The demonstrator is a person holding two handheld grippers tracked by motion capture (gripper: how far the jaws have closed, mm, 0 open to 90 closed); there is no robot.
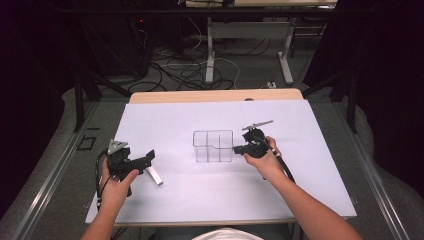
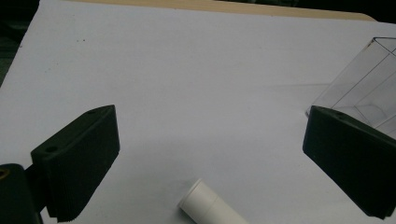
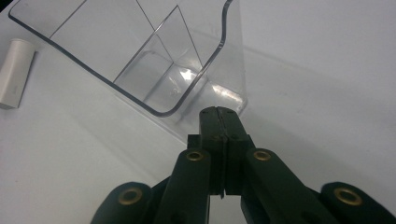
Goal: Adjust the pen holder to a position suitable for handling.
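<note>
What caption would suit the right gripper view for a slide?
Shut right gripper at the wall of a clear divided box, white tube lying beyond.

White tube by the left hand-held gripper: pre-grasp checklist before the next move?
1. Left hand-held gripper jaws open: ok.
2. White tube between the jaws: ok, lying on the sheet, not yet pinched.
3. Clear divided box upright on the white sheet: ok.
4. Right hand-held gripper shut, tips at the box's wall: ok; whether it touches, cannot tell.
5. Box compartments free: ok.
</note>
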